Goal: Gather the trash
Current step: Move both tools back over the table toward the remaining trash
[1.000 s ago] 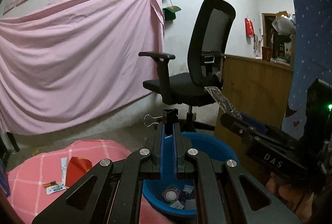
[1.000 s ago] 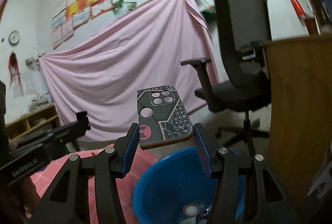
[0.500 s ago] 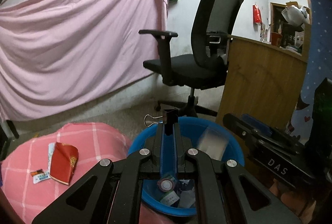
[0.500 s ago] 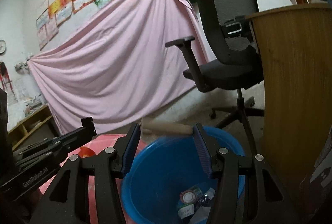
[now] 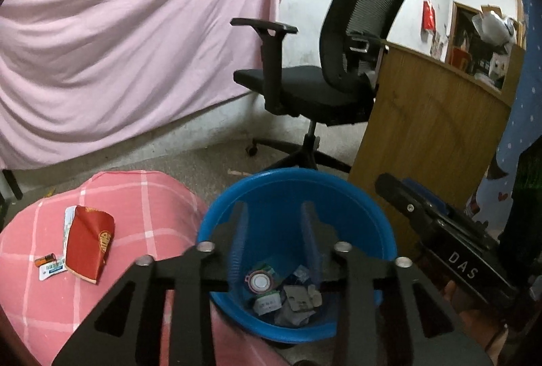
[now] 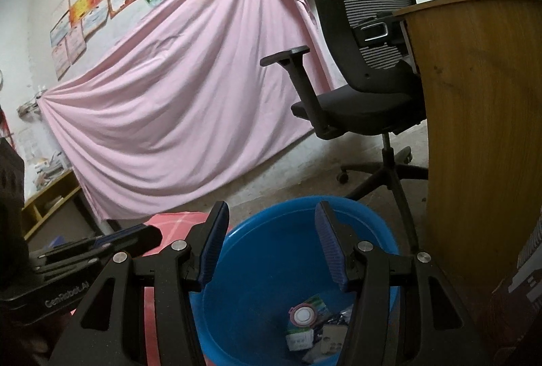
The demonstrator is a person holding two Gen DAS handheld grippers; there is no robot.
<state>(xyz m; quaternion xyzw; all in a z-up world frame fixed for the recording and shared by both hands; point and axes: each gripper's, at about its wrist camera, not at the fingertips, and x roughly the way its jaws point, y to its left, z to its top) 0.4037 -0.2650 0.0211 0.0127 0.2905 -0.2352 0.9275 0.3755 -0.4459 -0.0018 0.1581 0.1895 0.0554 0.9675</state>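
Since a second ago both the left gripper (image 5: 274, 235) and right gripper (image 6: 271, 239) have parted and hang empty above the blue basin (image 5: 382, 230), their loads dropped inside; red wrapper (image 5: 88, 243) left of it remains uncollected.

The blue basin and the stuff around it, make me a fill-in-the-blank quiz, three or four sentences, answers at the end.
1. Both the left gripper and the right gripper have their jaws ____ and hold nothing.
2. The trash already collected lies in a basin coloured ____.
3. The red packet lies on a checked cloth coloured ____.
4. Behind the basin stands a black office ____.

Missing words: open; blue; pink; chair
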